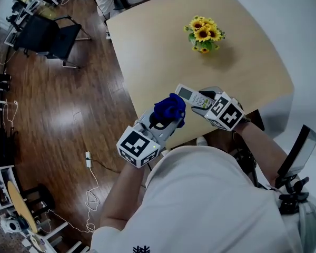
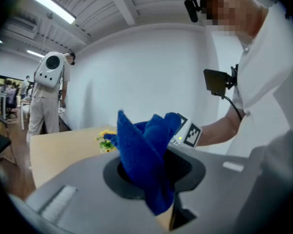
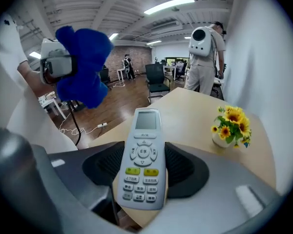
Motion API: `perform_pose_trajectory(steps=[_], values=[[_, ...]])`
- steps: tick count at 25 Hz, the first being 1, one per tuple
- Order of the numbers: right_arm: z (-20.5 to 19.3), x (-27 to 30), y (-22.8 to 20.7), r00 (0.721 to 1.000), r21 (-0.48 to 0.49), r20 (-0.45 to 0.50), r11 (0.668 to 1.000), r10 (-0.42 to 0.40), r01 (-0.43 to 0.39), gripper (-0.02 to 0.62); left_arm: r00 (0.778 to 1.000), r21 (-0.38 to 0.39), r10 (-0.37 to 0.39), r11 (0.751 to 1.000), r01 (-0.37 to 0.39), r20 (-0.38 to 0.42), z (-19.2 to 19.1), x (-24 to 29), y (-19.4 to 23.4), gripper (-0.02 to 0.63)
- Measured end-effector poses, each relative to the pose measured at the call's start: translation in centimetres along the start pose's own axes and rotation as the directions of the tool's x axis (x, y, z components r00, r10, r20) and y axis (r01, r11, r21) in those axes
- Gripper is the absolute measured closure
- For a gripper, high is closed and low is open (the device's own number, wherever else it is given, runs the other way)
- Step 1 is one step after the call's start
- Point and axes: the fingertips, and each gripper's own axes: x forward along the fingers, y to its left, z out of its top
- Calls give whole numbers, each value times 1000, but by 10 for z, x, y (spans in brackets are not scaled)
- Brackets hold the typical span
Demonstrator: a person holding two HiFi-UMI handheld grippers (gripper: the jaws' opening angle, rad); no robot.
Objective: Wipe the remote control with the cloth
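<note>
Head view: over the desk's [image 1: 158, 51] near edge, the left hand-held gripper [image 1: 166, 119] is clenched on a bunched blue cloth [image 1: 170, 108]. The right hand-held gripper [image 1: 206, 103] grasps the remote control [image 1: 191, 95], buttons up, just beside it. Wiping looks about to begin; next, the cloth must meet the remote's face.

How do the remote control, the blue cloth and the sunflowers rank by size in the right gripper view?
1. The remote control and the blue cloth: about alike, too close to rank; the remote is nearest the camera.
2. The sunflowers: clearly smallest, though farther off.
</note>
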Motion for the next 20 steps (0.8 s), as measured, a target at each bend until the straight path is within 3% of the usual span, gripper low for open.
perform_pose_trajectory(steps=[4,8,15,20], values=[[21,-7,21,1000,-65,13,998,25,-24,336,996,54,-84,995,86,-38,7,38,-17,495],[38,-12,33,999,-120,21,992,38,-35,336,992,88,-105,990,111,-70,1,59,-18,495],[38,-12,40,999,-136,15,990,50,-48,336,990,178,-42,982,66,-138,-16,55,0,495],[39,-14,37,999,-147,12,988,44,-41,336,989,191,33,982,-5,-146,-20,35,28,495]])
